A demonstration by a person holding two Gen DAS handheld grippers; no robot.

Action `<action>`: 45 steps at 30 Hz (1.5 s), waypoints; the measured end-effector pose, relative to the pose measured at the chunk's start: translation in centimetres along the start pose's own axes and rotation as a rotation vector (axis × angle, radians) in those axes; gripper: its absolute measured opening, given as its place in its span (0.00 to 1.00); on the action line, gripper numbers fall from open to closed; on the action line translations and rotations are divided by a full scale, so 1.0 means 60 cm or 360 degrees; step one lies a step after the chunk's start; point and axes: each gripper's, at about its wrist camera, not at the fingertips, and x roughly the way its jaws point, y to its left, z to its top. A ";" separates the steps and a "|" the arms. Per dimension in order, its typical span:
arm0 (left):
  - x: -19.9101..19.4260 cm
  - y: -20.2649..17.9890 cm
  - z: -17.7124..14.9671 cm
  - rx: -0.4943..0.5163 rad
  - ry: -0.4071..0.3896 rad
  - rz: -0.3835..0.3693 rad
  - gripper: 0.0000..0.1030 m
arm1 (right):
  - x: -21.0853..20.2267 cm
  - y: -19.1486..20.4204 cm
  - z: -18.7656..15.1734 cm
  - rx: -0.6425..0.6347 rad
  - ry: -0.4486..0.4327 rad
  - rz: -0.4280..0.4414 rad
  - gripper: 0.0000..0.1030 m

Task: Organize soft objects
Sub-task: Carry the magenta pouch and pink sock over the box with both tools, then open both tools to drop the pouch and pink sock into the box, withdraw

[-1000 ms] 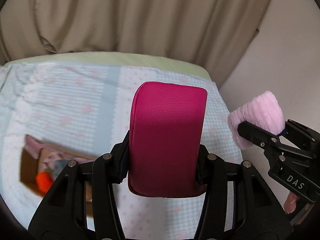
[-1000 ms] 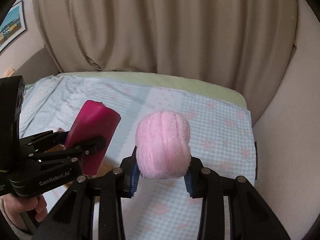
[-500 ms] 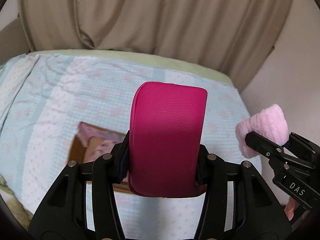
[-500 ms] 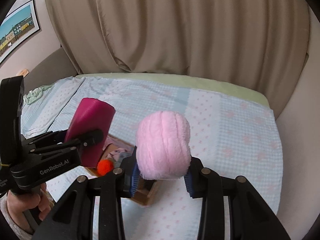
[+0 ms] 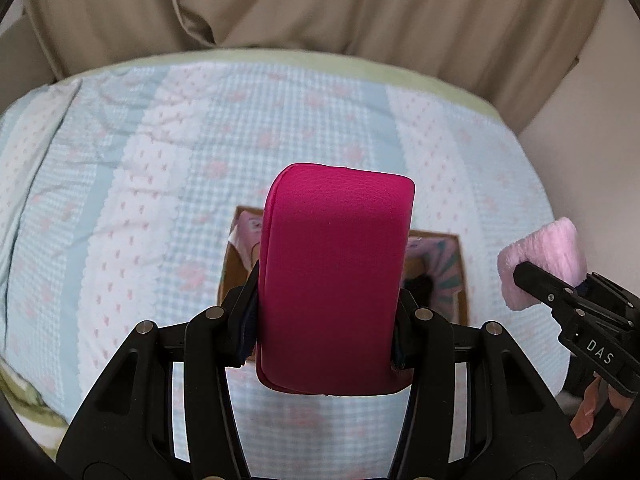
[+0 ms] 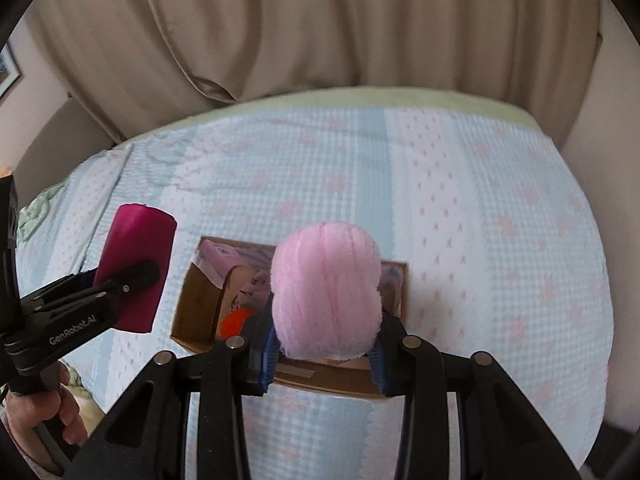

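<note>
My left gripper (image 5: 326, 320) is shut on a magenta leather-look pouch (image 5: 334, 280), held upright above the bed; it also shows in the right wrist view (image 6: 134, 272). My right gripper (image 6: 324, 340) is shut on a fluffy pink soft object (image 6: 326, 292), which also shows at the right edge of the left wrist view (image 5: 540, 260). An open cardboard box (image 6: 192, 308) lies on the bed below both grippers. It holds pink patterned items and an orange thing (image 6: 234, 322). In the left wrist view the box (image 5: 462, 276) is mostly hidden behind the pouch.
The bed carries a light blue and white quilt (image 6: 460, 200) with pink motifs. A beige curtain (image 6: 320, 28) hangs behind it and a wall (image 5: 592, 160) stands at the right. A framed picture (image 6: 6, 72) hangs at the far left.
Both grippers have swung left and tilted down over the bed. The box has come from the lower left to directly below the held objects. Both grips are unchanged.
</note>
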 end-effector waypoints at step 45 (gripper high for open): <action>0.221 0.022 -0.024 0.0162 0.0273 0.0038 1.00 | 0.196 -0.050 -0.018 0.0229 0.0300 -0.0137 0.99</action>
